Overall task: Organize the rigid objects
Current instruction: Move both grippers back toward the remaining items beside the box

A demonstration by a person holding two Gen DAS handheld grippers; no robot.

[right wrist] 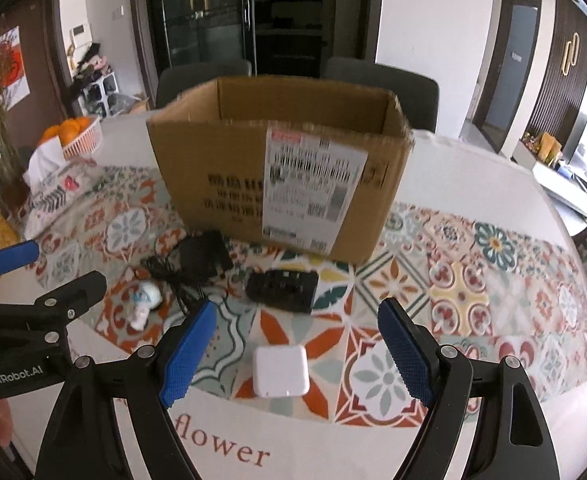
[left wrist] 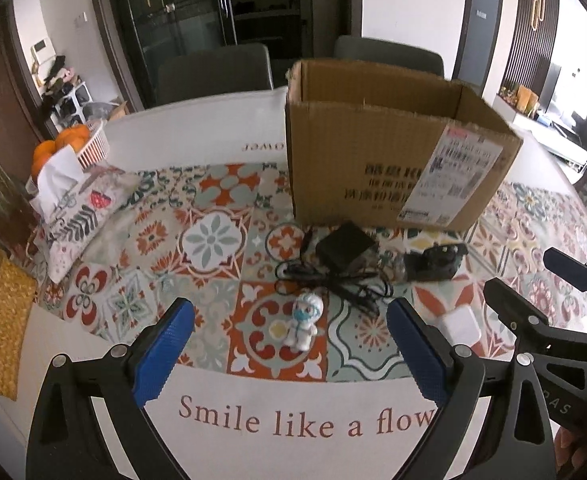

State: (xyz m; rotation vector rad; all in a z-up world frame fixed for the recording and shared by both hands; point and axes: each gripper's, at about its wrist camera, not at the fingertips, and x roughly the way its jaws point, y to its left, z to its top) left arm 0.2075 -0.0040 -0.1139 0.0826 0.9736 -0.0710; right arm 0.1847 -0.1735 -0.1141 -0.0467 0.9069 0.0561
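An open cardboard box (left wrist: 389, 160) stands on the patterned tablecloth, also in the right wrist view (right wrist: 229, 184). In front of it lie a black power adapter with a tangled cord (left wrist: 345, 248) (right wrist: 205, 256), a black rectangular device (left wrist: 433, 266) (right wrist: 283, 286), a small white figurine (left wrist: 303, 322) (right wrist: 145, 304) and a white square charger (left wrist: 463, 326) (right wrist: 280, 372). My left gripper (left wrist: 291, 344) is open, the figurine between its fingertips. My right gripper (right wrist: 297, 340) is open just above the white charger, touching nothing.
At the left are a patterned tissue pouch (left wrist: 81, 212), a white basket of oranges (left wrist: 81, 144) and a woven yellow mat (left wrist: 1, 320). Two dark chairs (left wrist: 213, 72) stand behind the table. The right gripper's arm (left wrist: 553, 320) shows beside my left one.
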